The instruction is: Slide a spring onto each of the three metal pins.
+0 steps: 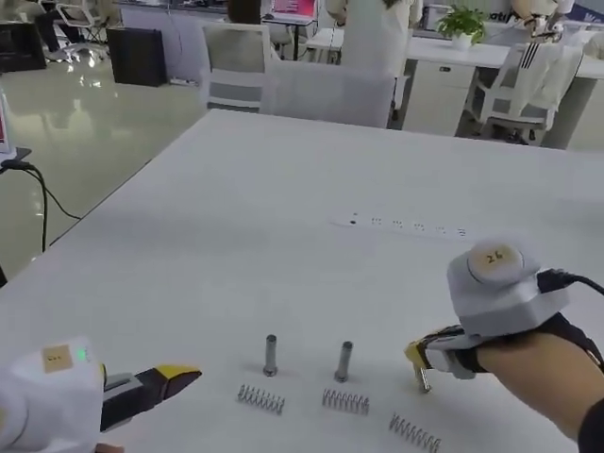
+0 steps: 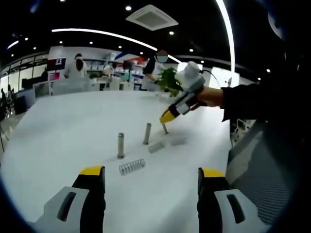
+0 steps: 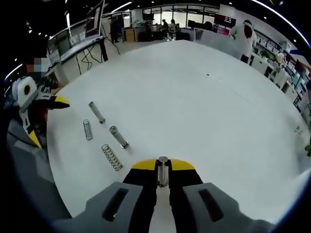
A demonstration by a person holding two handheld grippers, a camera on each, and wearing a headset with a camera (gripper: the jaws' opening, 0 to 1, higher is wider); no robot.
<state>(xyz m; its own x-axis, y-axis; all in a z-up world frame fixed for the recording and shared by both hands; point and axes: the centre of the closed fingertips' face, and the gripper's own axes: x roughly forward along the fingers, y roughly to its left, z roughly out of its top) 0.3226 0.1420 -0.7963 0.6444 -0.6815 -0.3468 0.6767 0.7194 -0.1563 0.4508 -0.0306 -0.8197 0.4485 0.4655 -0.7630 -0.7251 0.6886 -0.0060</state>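
An open office is spreading behind a large white table (image 1: pixel 283 189). In the head view, the left pin (image 1: pixel 271 356) and the middle pin (image 1: pixel 343 361) are standing upright at about 6 o'clock. A spring is lying just in front of each: the first spring (image 1: pixel 260 398) and the second spring (image 1: pixel 345 402). The third spring (image 1: pixel 413 433) is lying toward 5 o'clock. The right gripper (image 1: pixel 420 357) is coming in from 4 o'clock and is pinching the third pin (image 1: pixel 423 377). The left gripper (image 1: pixel 184 377) is waiting at 7 o'clock, well apart from the pins.

In the left gripper view, its own jaws are standing wide apart and are holding nothing. The first spring is lying just ahead of them toward 12 o'clock. The pins are rising behind it.

In the right gripper view, the jaws are closing fully on the third pin at 6 o'clock. The other two pins and two springs are lying toward 9 o'clock.

I am judging the springs as very light, thin and elastic. A hard squeeze is probably bending them or shooting them away. It seems best to take one softly across the coils, near one end, leaving the other end open for the pin. The pins are looking stiff, smooth and easy to tip.
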